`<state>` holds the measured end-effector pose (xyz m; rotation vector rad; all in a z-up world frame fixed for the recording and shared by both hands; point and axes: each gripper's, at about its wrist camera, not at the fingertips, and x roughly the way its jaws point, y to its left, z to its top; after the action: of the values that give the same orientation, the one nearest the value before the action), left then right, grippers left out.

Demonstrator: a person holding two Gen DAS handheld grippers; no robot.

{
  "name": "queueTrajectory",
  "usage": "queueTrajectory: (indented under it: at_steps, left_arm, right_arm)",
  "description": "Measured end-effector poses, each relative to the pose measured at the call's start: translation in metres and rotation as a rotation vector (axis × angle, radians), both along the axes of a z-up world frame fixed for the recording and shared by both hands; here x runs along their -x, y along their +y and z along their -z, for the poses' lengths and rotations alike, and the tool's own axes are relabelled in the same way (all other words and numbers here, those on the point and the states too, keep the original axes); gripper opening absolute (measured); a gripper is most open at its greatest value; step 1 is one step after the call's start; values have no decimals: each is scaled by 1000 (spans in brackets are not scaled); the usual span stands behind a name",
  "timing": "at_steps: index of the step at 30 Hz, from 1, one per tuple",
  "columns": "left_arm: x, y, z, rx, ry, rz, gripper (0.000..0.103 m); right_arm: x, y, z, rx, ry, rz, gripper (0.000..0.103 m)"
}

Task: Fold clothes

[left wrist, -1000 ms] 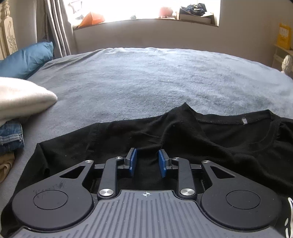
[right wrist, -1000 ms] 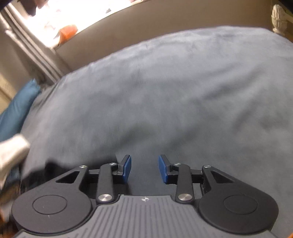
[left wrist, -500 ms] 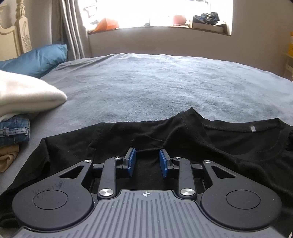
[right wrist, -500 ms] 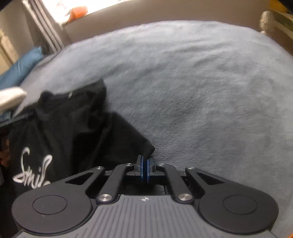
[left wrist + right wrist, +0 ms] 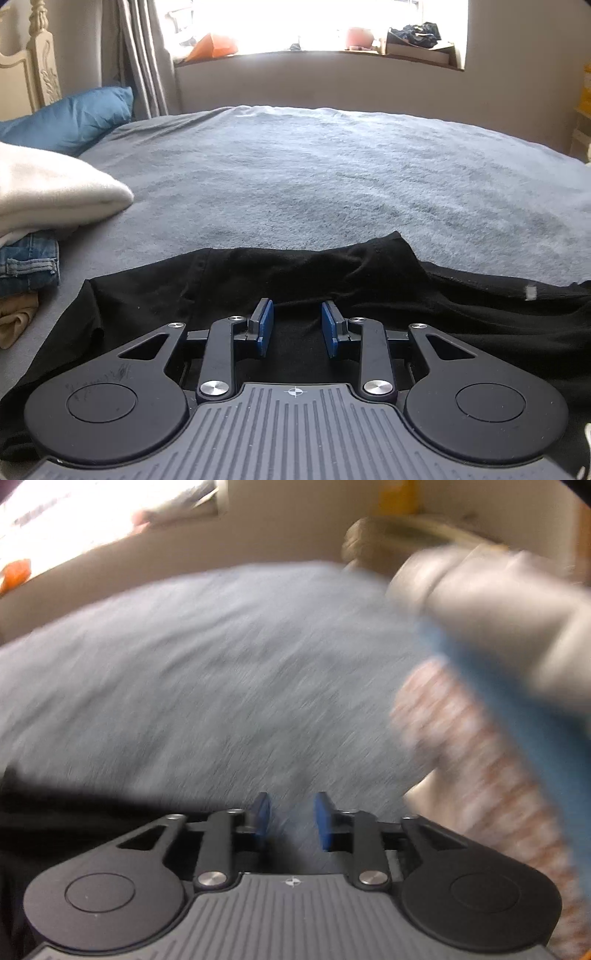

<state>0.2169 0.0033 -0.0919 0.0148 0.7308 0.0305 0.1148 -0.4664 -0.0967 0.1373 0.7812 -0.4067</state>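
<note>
A black T-shirt lies crumpled across the near part of the grey bed cover. My left gripper hovers low over it. Its blue pads stand apart, the black cloth shows in the gap, and neither pad presses on it. In the blurred right wrist view, my right gripper is over bare grey bed cover with its jaws opening and nothing between them. The black T-shirt shows only as a dark strip at the left edge there.
A stack of a white garment, jeans and tan cloth sits at the left, with a blue pillow behind. A blurred pile of grey, blue and patterned clothes fills the right side. A windowsill lies beyond the bed.
My right gripper closed on the shirt's edge, then let go and swung right, off the shirt, towards the clothes pile. The left gripper stayed put and the shirt's far edge shifted.
</note>
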Motion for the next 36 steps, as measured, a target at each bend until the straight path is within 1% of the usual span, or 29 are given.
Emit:
queueTrajectory:
  at_steps: [1,3,5,6,7,8,9,11,12,13,14,16,18,19,21,22,23,24,25,26,28,29,31,32,34,36]
  left_arm:
    - [0,2,-2,13,8,7,29]
    - [1,7,-8,47,21,17,30]
    - [1,12,-17,84,14,32,30]
    - [-1,12,-20,104,7,42,31]
    - [-5,12,-24,125,0,55,32]
    - [-8,11,-27,146,-8,68,35]
    - [-15,8,-29,160,3,86,38]
    - [-33,-3,-29,175,54,133,59]
    - [-43,-9,-29,183,80,157,61]
    - [-52,-15,-28,171,98,170,61]
    - [-60,-23,-26,143,110,175,60]
    - [-74,-37,-21,53,139,187,59]
    - [-84,-48,-14,-25,178,189,52]
    - [-85,-50,-11,-43,187,194,43]
    - [-86,-52,-7,-66,189,217,35]
    - [-86,-54,-6,-77,189,228,25]
    - [-86,-55,-4,-88,190,239,16]
    - [-85,-57,-2,-102,186,246,15]
    - [-84,-60,-2,-118,174,247,10]
    - [-82,-62,-4,-129,159,245,8]
    - [-81,-63,-8,-128,116,228,7]
    - [-80,-63,-11,-125,85,214,7]
    - [-79,-61,-18,-117,20,188,6]
    - [-80,-61,-20,-111,-2,177,6]
    - [-82,-62,-19,-105,-31,158,6]
    - [-85,-65,-14,-120,-47,152,6]
  right_arm:
    - [0,4,-8,2,-32,-16,35]
    - [-4,16,-22,-34,-83,-105,45]
    - [-8,28,-36,-71,-135,-193,48]
    - [-14,37,-38,-104,-138,-260,50]
    - [-26,50,-37,-149,-120,-343,52]
    - [-39,63,-34,-195,-92,-414,58]
    - [-54,77,-30,-243,-61,-478,60]
    - [-82,102,-23,-315,-12,-549,60]
    - [-98,115,-18,-345,20,-571,60]
    - [-113,125,-13,-377,56,-582,60]
    - [-128,133,-7,-410,91,-588,60]
    - [-156,148,4,-469,165,-596,60]
    - [-175,159,14,-493,259,-594,60]
    - [-181,165,19,-481,310,-596,60]
    - [-183,174,24,-418,367,-614,55]
    - [-181,181,24,-373,381,-632,54]
    - [-177,188,23,-316,386,-656,44]
    - [-173,194,22,-256,390,-679,28]
    - [-169,201,20,-203,385,-703,21]
    - [-165,207,17,-155,375,-728,1]
    - [-157,220,11,-58,355,-778,1]
    - [-152,225,7,-13,330,-789,1]
    - [-147,231,-4,99,236,-771,1]
    - [-148,232,-8,125,196,-754,1]
    - [-155,231,-12,127,131,-713,1]
    - [-164,230,-10,137,98,-678,1]
